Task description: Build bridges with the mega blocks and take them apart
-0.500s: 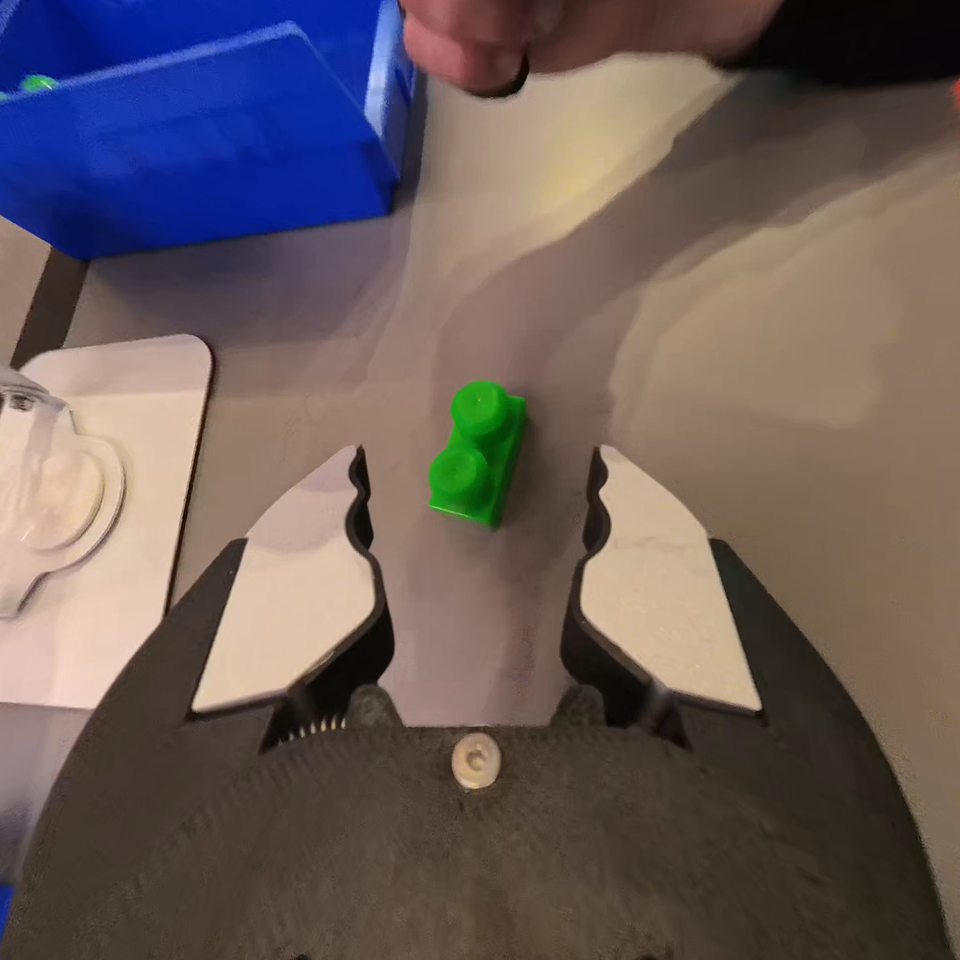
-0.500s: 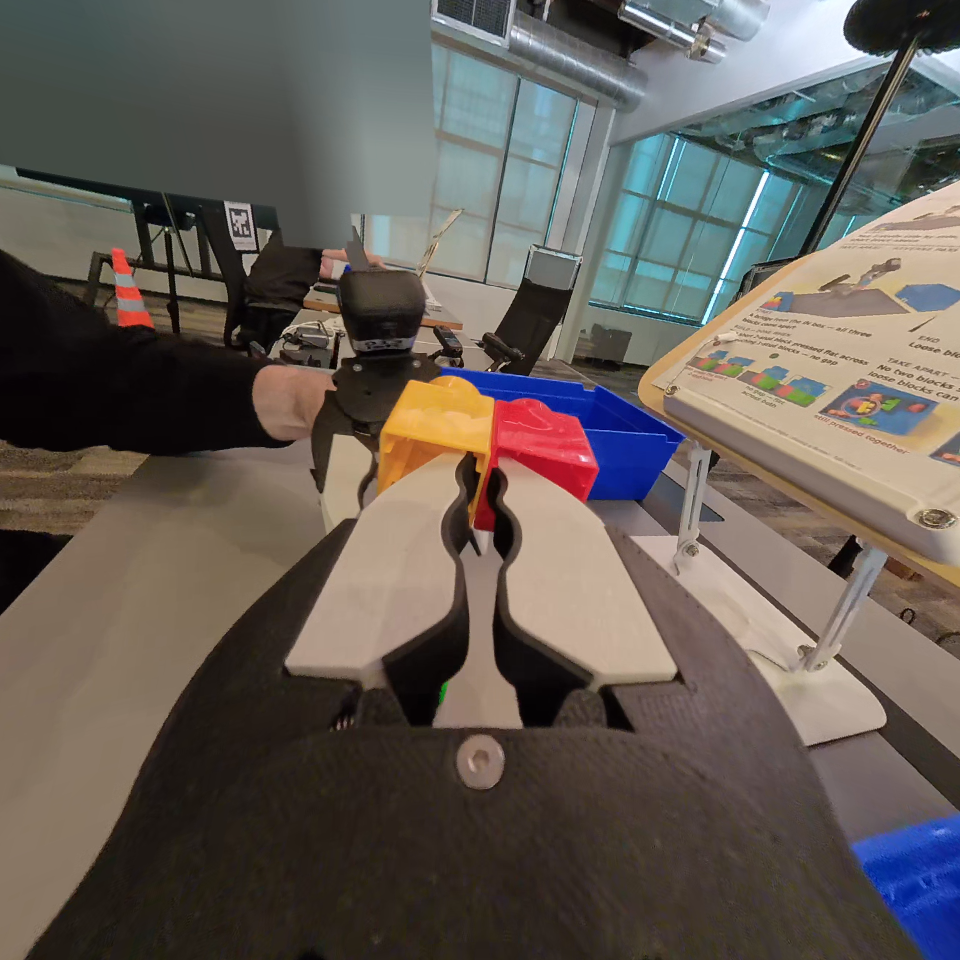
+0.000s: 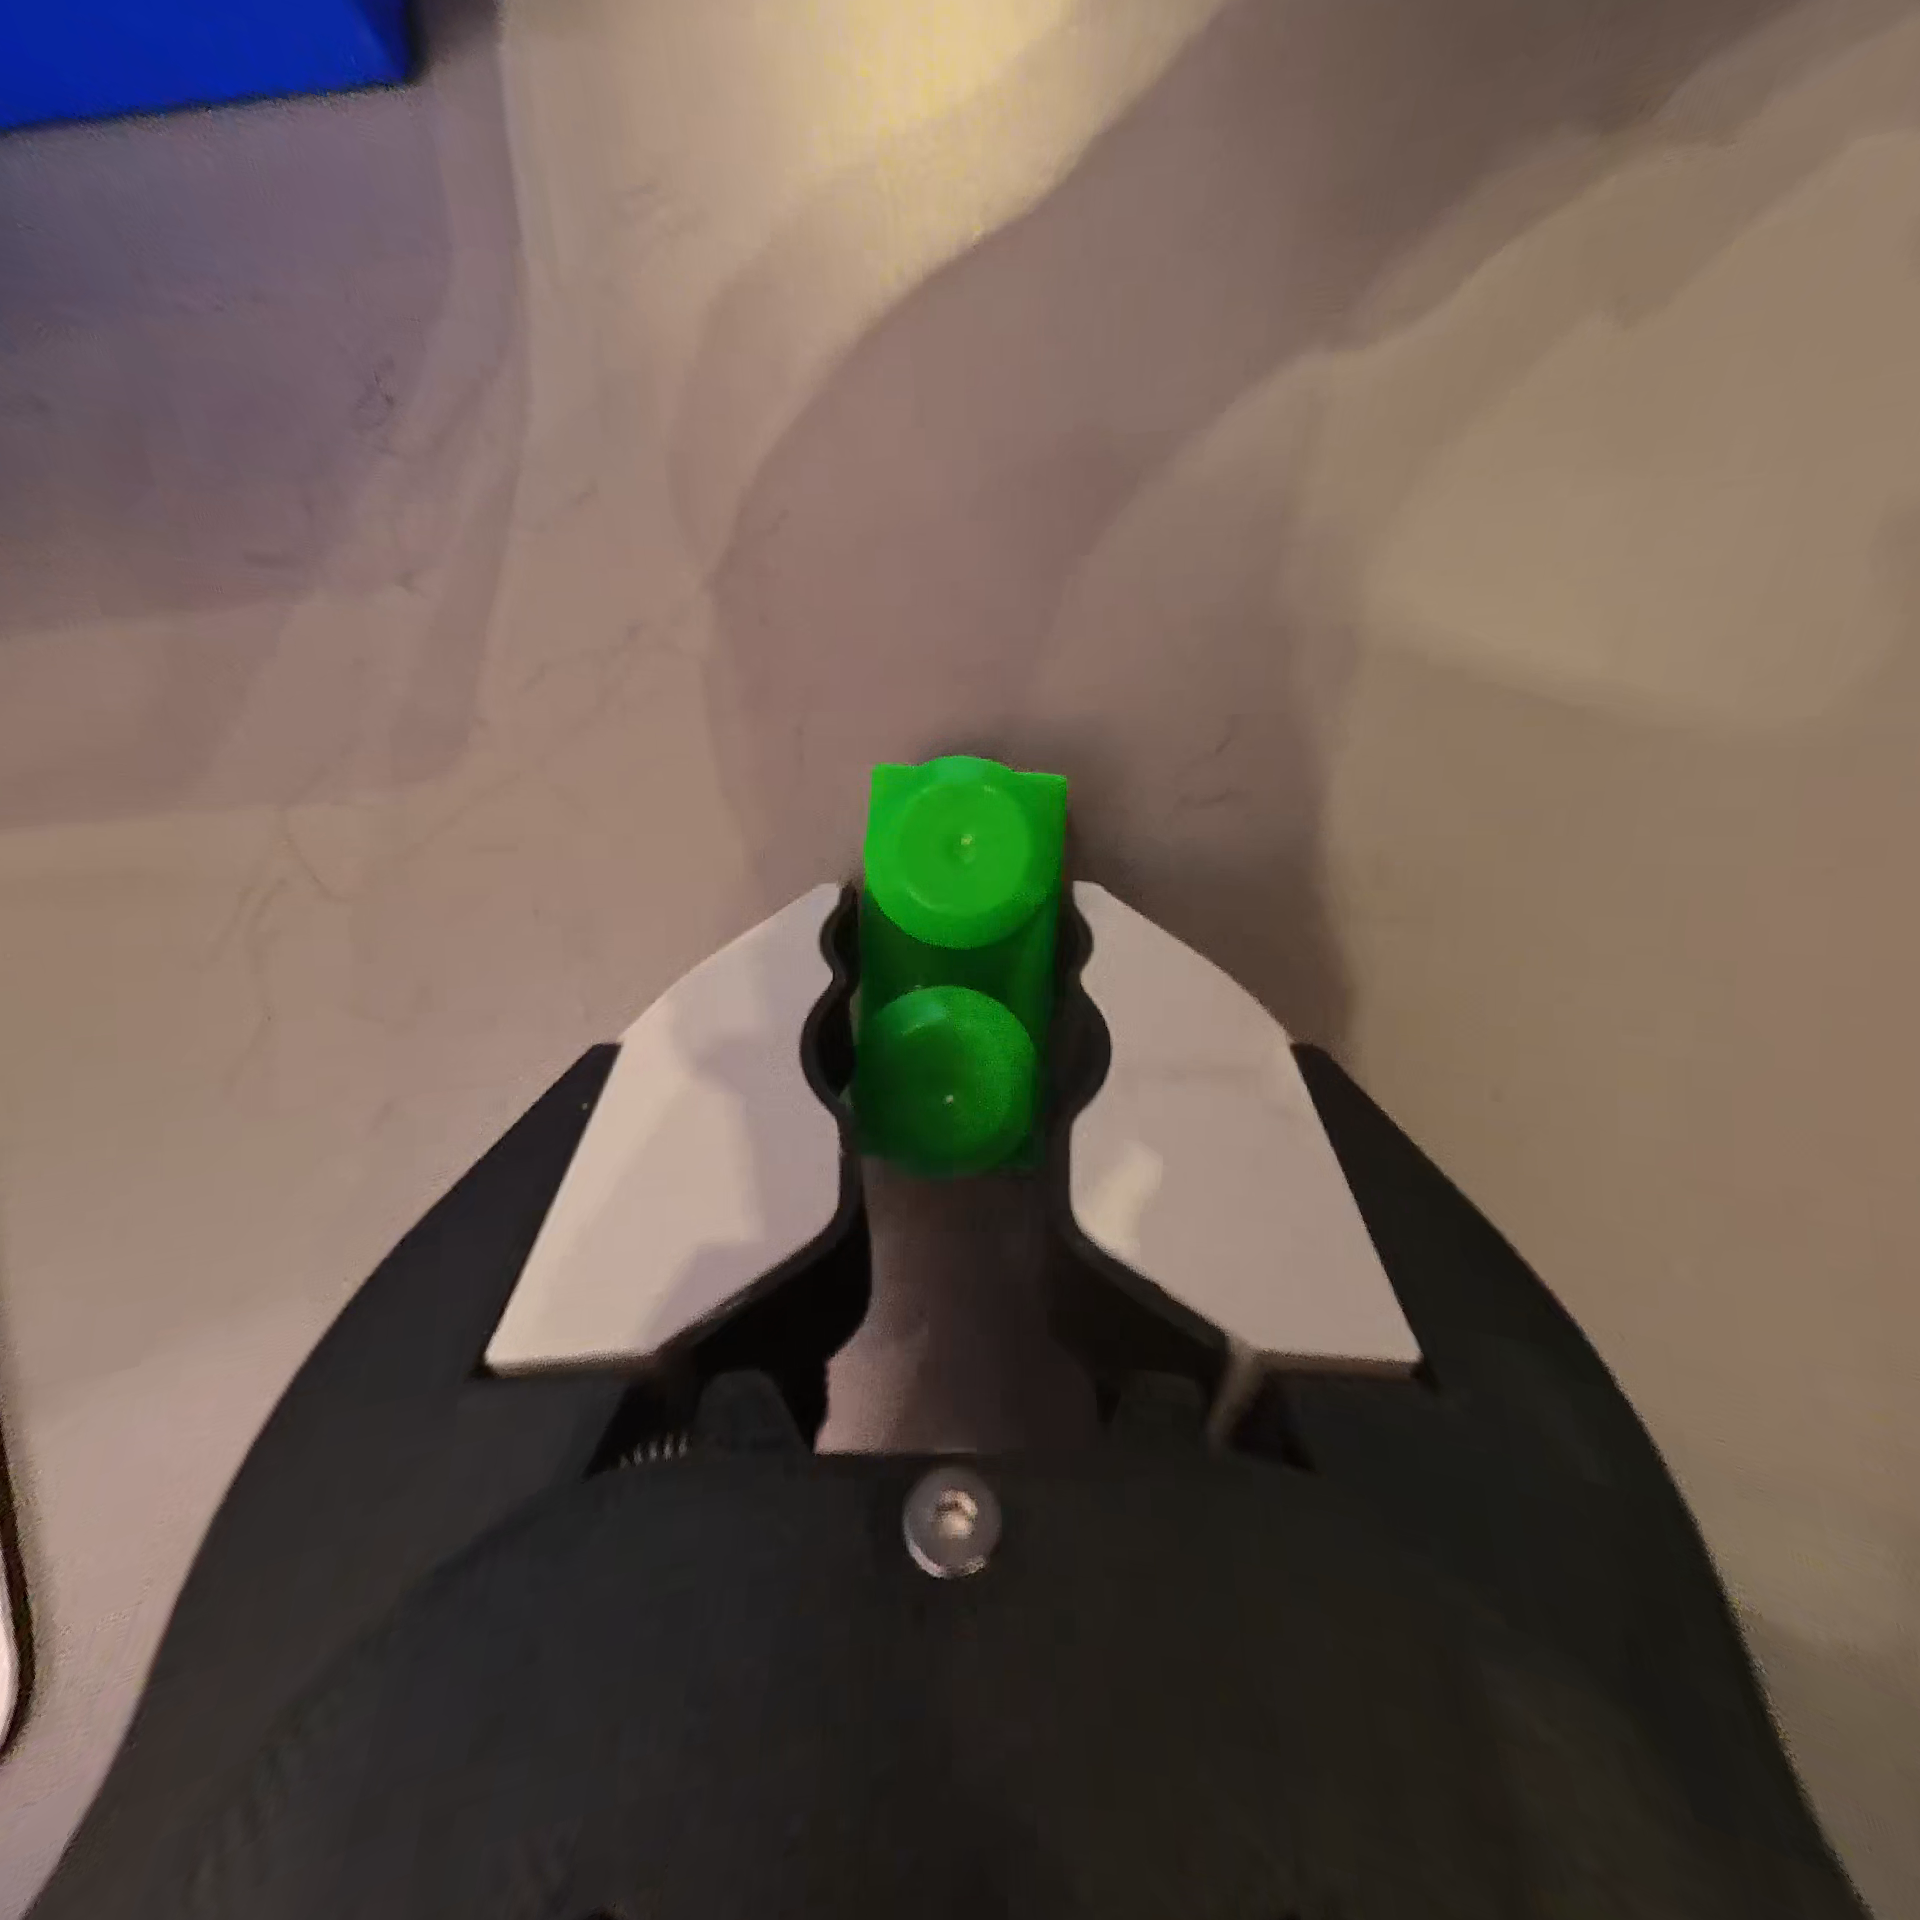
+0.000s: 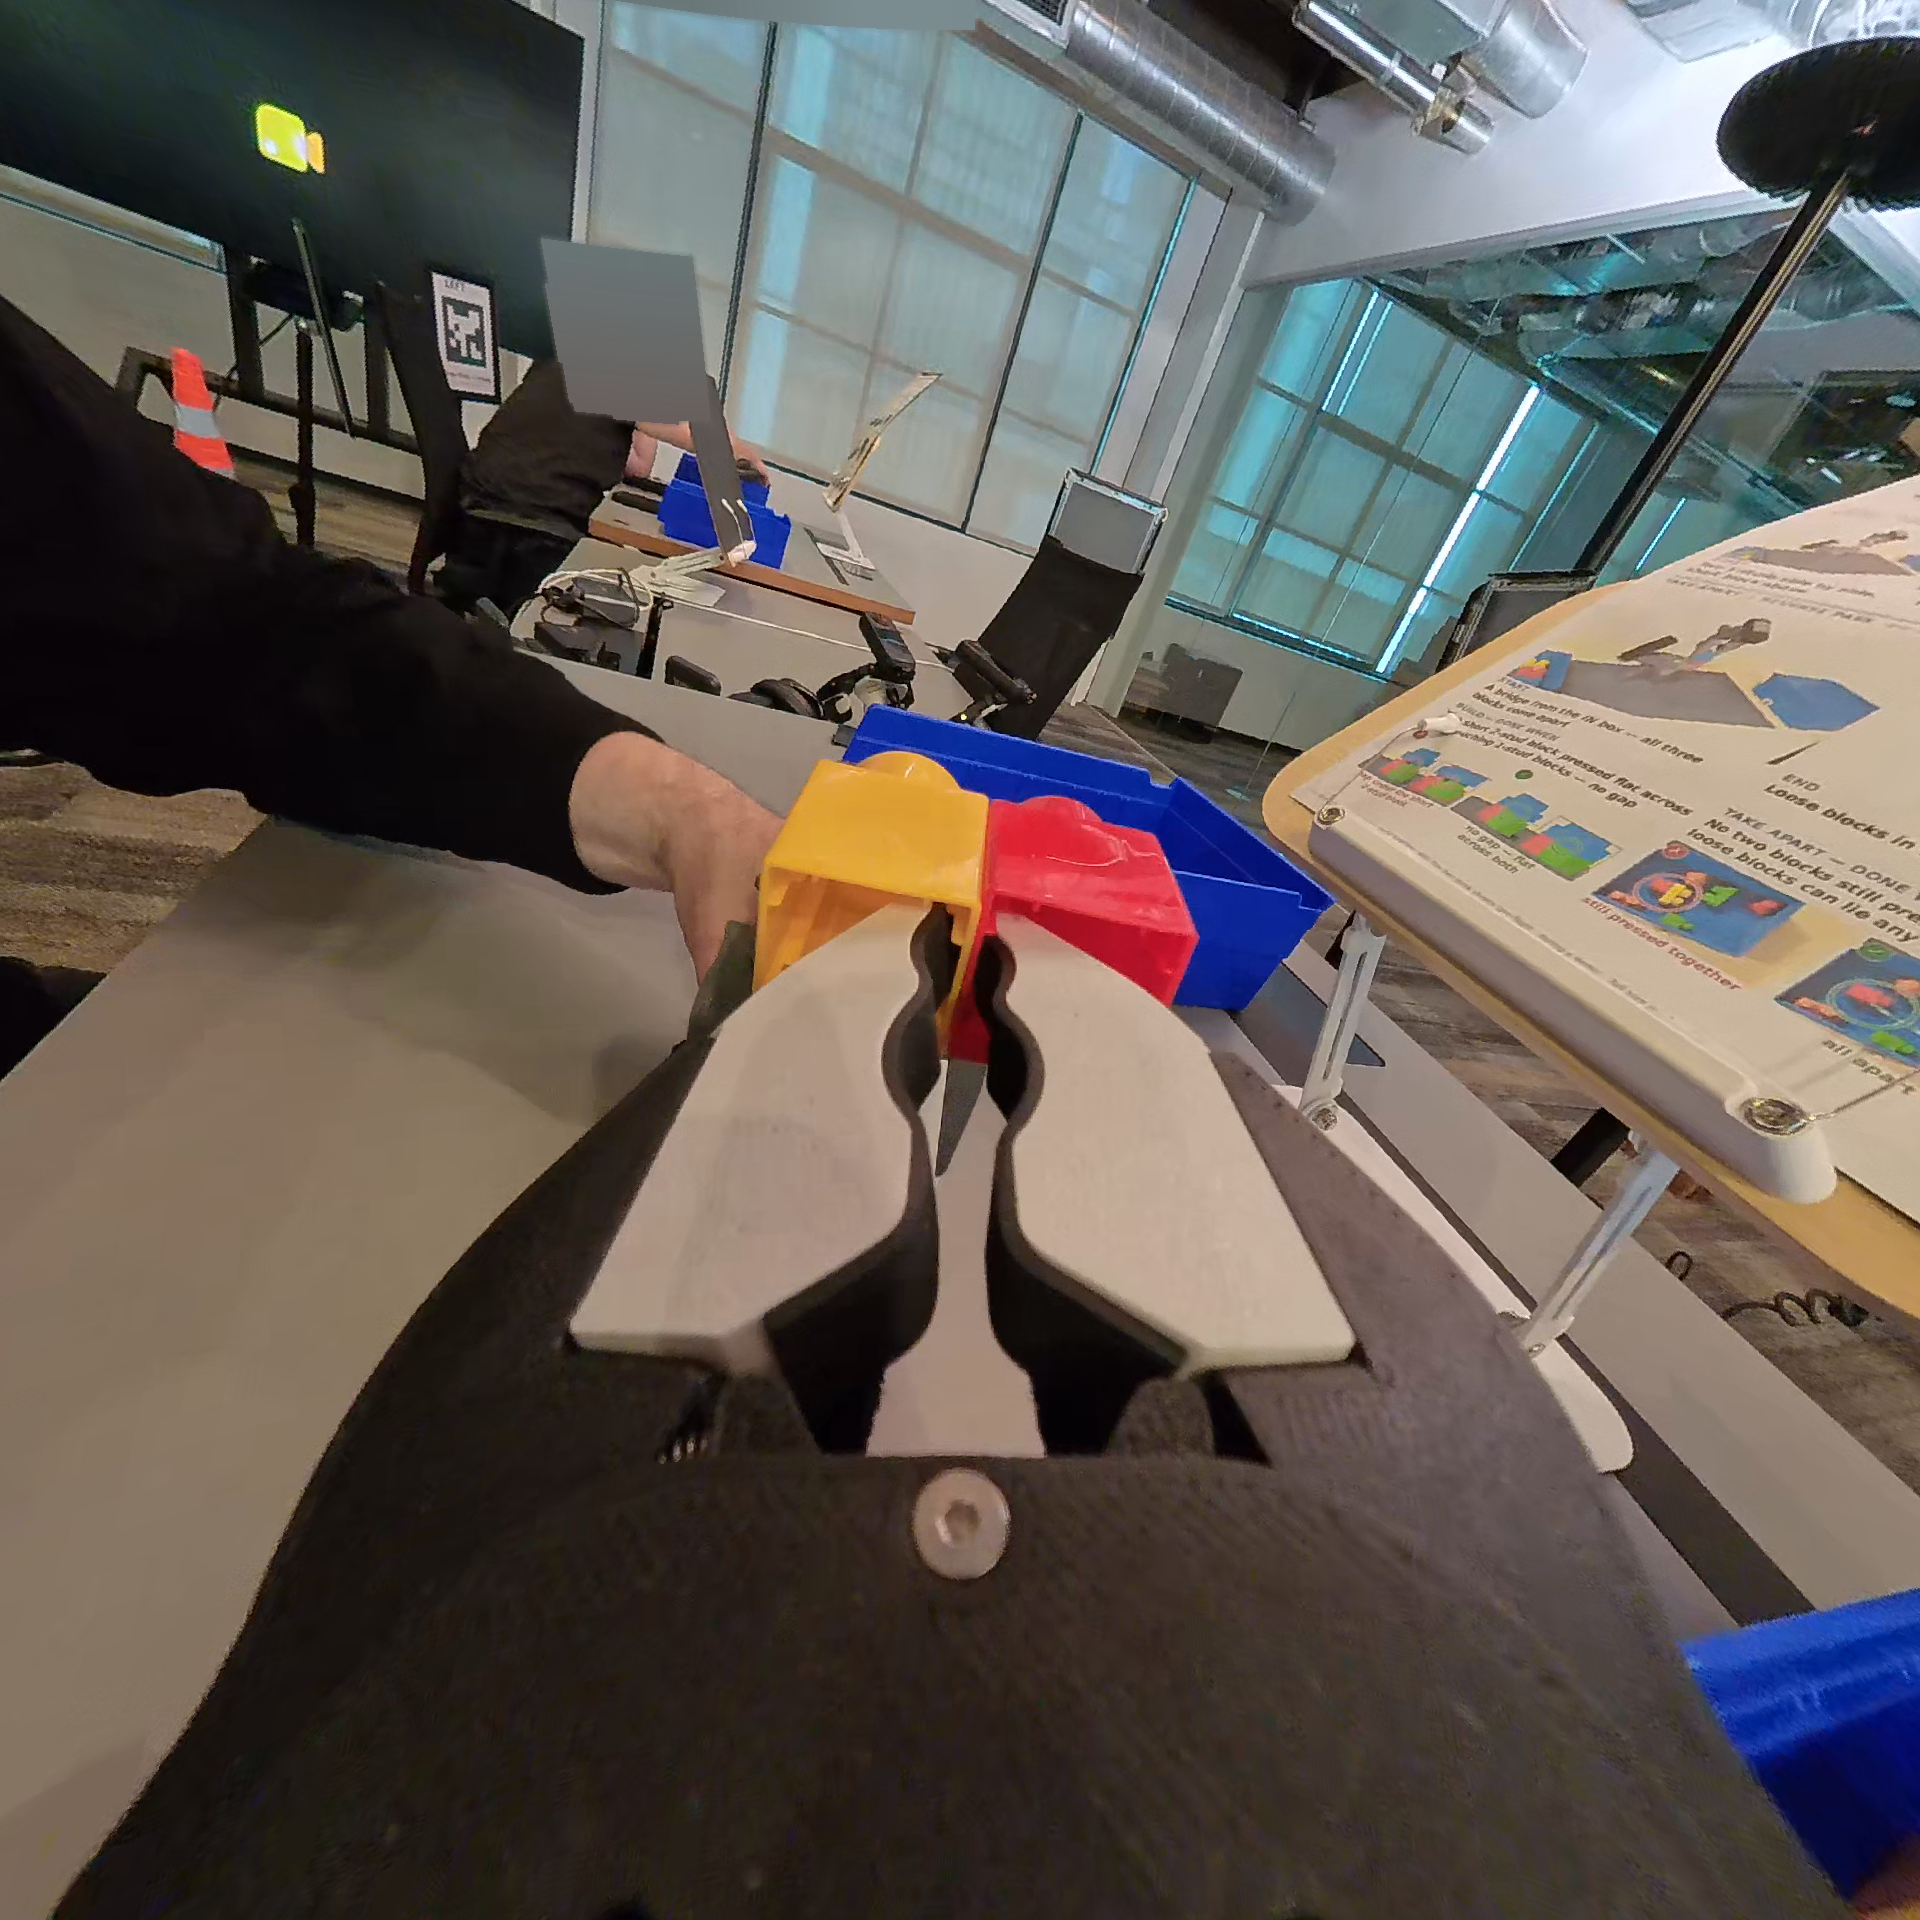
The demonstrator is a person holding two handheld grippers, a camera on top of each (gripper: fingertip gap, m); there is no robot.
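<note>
Two studs face you on green block (image 3: 956,966), long axis along fingers; your left gripper (image 3: 958,971) clamps its sides.

Orange cone (image 4: 195,414), black chair (image 4: 1060,634)

instruction board (image 4: 1662,831): printed text | wall sign (image 4: 462,335): square code

Both grippers (image 3: 956,997) (image 4: 961,997) match — black textured bodies, grey-white wavy-edged fingers (image 4: 1132,1174), one silver screw (image 4: 958,1523) — black sleeve (image 4: 260,686).
</note>
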